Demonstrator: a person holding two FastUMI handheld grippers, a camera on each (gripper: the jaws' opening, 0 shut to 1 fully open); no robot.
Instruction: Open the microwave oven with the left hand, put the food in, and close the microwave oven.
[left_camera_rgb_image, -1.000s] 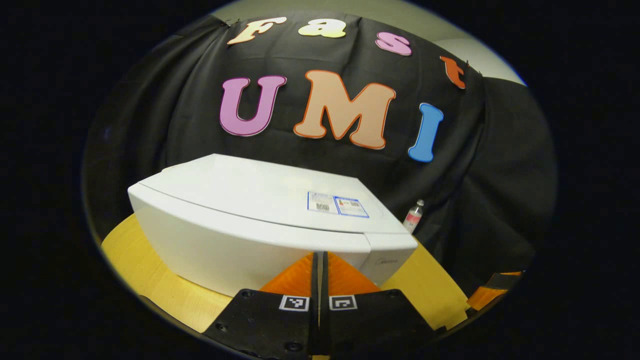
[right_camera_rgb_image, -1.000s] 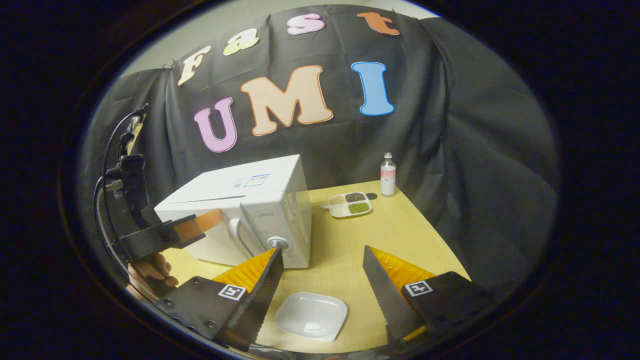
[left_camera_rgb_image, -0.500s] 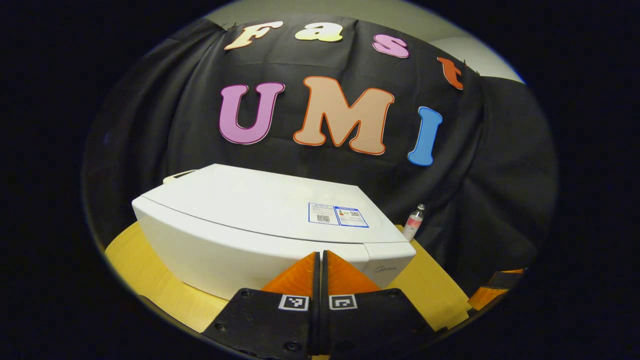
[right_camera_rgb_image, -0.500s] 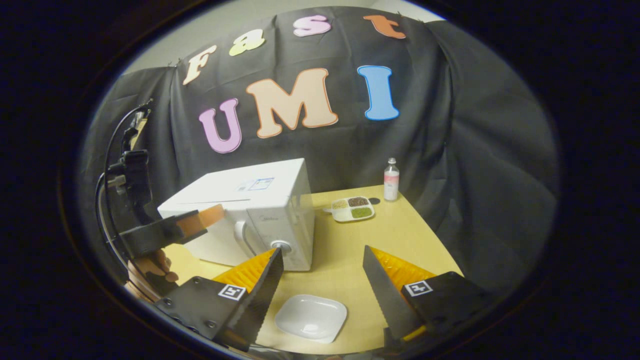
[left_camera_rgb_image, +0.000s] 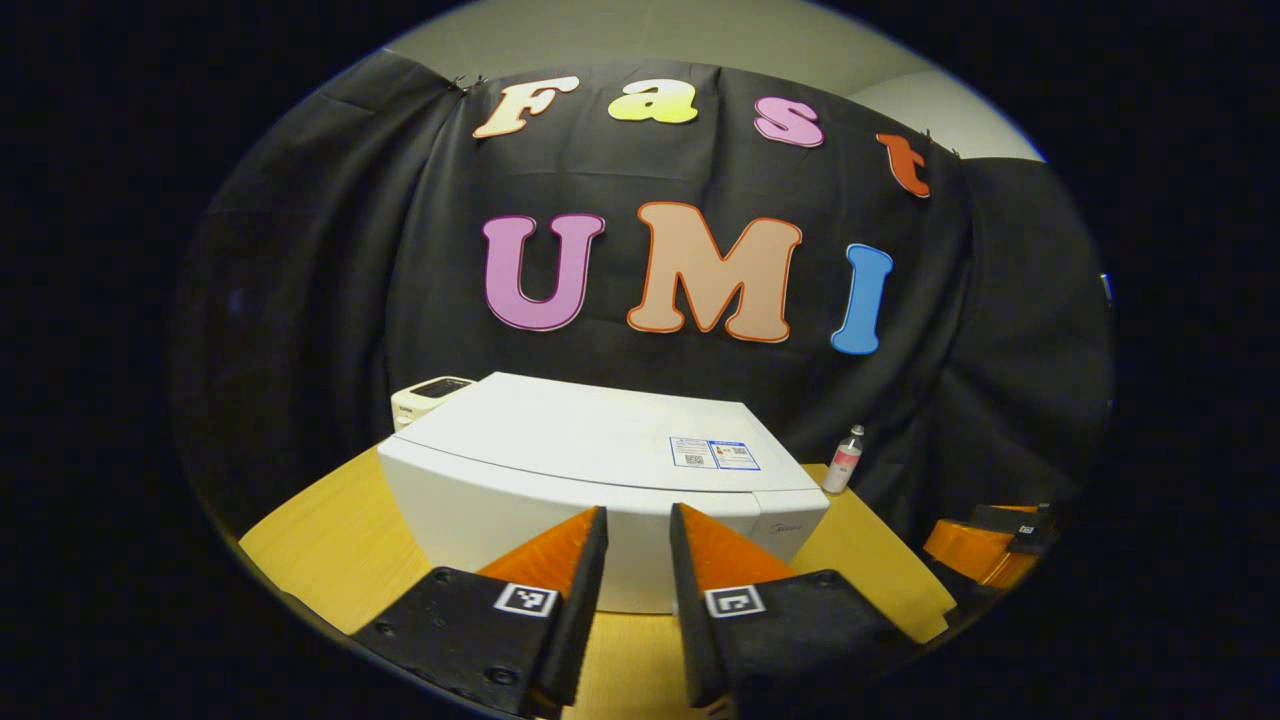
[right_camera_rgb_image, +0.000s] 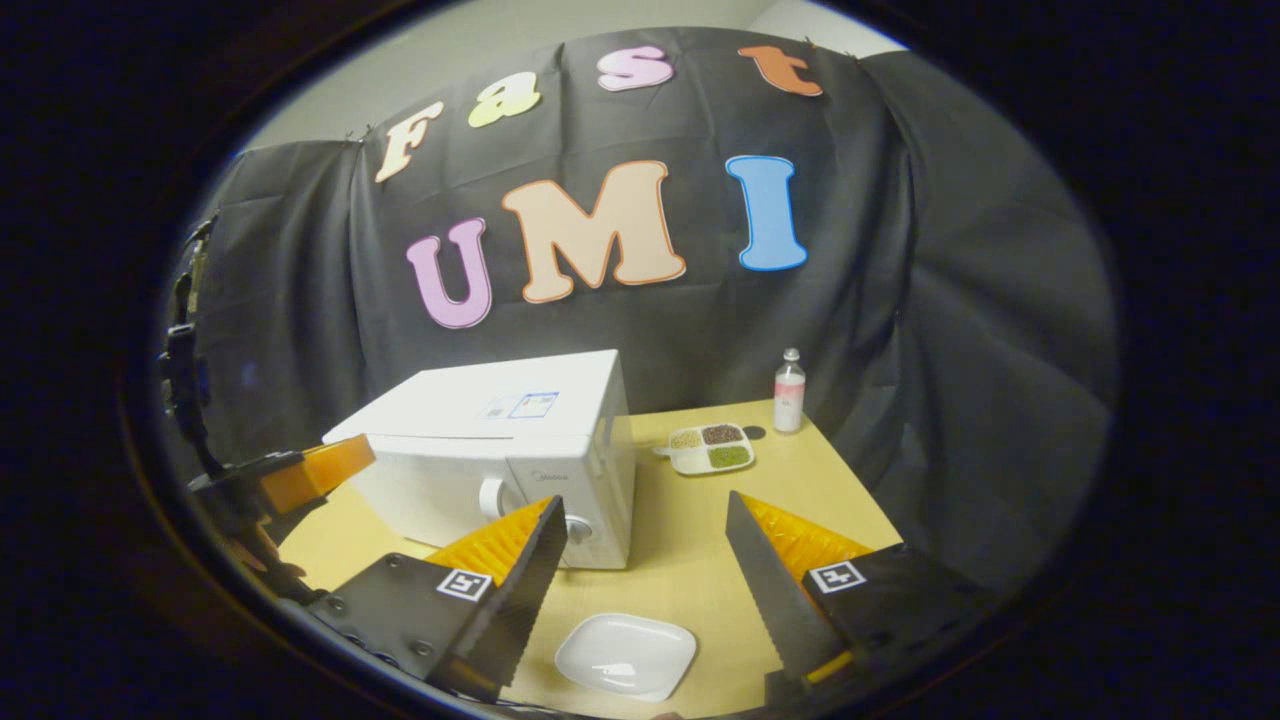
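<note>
left gripper view has the left tongs parted a bit now and backed off the shut microwave, right tongs spread wide, so opening hasn't really started.

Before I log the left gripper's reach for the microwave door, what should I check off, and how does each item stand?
1. White microwave oven door closed: ok, it sits flush with the body.
2. White curved door handle free to grasp: ok, nothing touches it.
3. Left gripper open enough for the handle: cannot tell; the jaws stand slightly apart, empty.
4. Left gripper lined up with the handle: not ok; it sits off the door's far side.
5. Right gripper open and empty: ok.
6. Food ready: cannot tell; the white square plate looks empty, while the white divided tray holds grains.
</note>
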